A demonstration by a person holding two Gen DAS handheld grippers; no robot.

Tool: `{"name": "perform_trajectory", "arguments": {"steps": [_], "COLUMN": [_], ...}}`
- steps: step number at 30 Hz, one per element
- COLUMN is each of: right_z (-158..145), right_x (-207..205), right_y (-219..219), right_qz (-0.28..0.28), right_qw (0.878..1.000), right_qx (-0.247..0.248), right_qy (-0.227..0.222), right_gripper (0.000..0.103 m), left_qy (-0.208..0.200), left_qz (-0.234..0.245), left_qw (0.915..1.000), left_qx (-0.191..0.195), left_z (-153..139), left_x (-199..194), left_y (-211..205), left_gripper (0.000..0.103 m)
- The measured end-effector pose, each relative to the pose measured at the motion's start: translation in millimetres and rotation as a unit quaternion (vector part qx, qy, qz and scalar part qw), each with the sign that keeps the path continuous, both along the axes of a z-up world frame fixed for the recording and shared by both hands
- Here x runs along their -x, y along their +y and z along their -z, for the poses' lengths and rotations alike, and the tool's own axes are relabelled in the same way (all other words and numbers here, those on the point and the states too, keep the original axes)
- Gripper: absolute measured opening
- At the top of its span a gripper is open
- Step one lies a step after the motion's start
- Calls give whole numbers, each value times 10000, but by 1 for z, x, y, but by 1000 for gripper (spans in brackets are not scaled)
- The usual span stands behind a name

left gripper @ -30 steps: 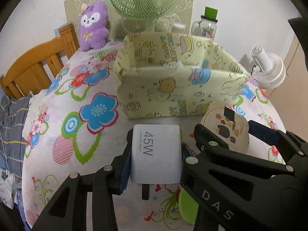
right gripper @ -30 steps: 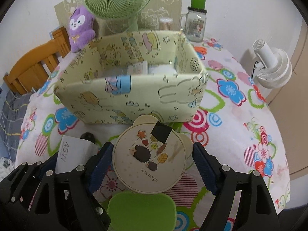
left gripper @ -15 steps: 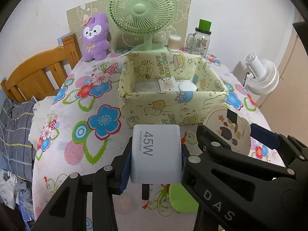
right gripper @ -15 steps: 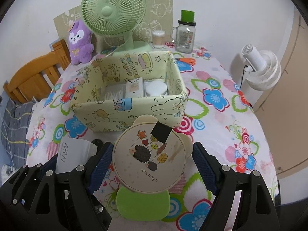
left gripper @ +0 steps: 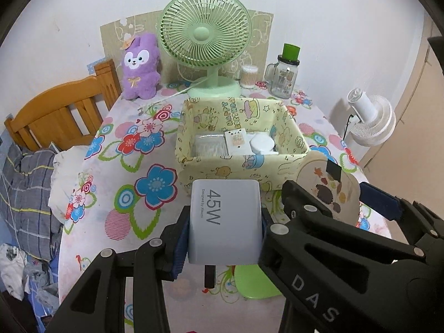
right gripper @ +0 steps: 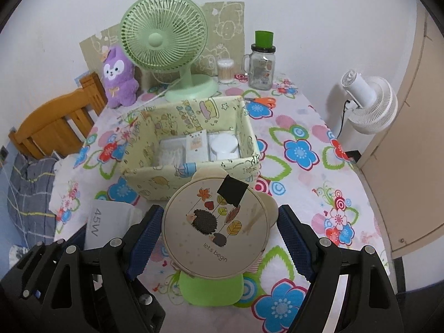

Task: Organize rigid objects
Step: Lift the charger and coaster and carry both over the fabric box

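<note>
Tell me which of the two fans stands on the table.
The green fan, its base on the flowered table behind the box. The white fan stands off the table's right edge.

White 45W charger block (left gripper: 224, 222): upright, print facing up, raised above the worktop. Round cream hedgehog-print lidded container (right gripper: 216, 230): black tape square near rim, raised, just before the yellow cartoon-print storage box (right gripper: 194, 149), which holds three pale items.

Plain white wall (left gripper: 319, 5) ahead of me, evenly lit room.
Below me spreads the flower-printed tablecloth (right gripper: 302, 149); an orange wooden slatted chair (left gripper: 52, 116) stands at its left edge, a white floor fan (right gripper: 369, 108) at the right by a beige door panel (right gripper: 416, 138).
</note>
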State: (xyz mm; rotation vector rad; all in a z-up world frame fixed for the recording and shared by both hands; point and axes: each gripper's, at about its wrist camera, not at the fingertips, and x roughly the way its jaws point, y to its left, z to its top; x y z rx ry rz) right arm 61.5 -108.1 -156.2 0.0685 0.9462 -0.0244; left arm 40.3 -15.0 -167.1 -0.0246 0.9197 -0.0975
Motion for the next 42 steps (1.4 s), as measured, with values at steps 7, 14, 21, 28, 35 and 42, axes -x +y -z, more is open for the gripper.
{"name": "perform_trajectory", "arguments": {"steps": [7,14,21,28,35,42], "right_z": [-18,-31,-41,-51,-57,-57], "right_x": [-2,-6,-17,-30,-44,-62], "right_y": [-3,-10,-16,-17,-16,-17], "right_qz": [59,129,120,78,1,-85], "right_qw": [9998,9996,9993,9988,9985,9985], "right_qx": [-28,-38,-51,21,48,77], "right_qy": [-162,-251,-342,-473,-544,-539], "right_gripper": [84,84,84,84,84,84], "left_qy": [-143,-235,-342,-459,-535,-524], "left_qz": [7,37,47,-2,-46,-81], "left_qw": [9999,9997,9994,9989,9986,9986], "left_qx": [17,2,-59,-46,-15,25], "left_z": [-17,-30,-40,-48,-53,-53], "left_x": [-2,-6,-16,-27,-40,-55], "left_y": [-3,-9,-15,-15,-15,-16], "left_gripper": [48,48,48,48,48,48]}}
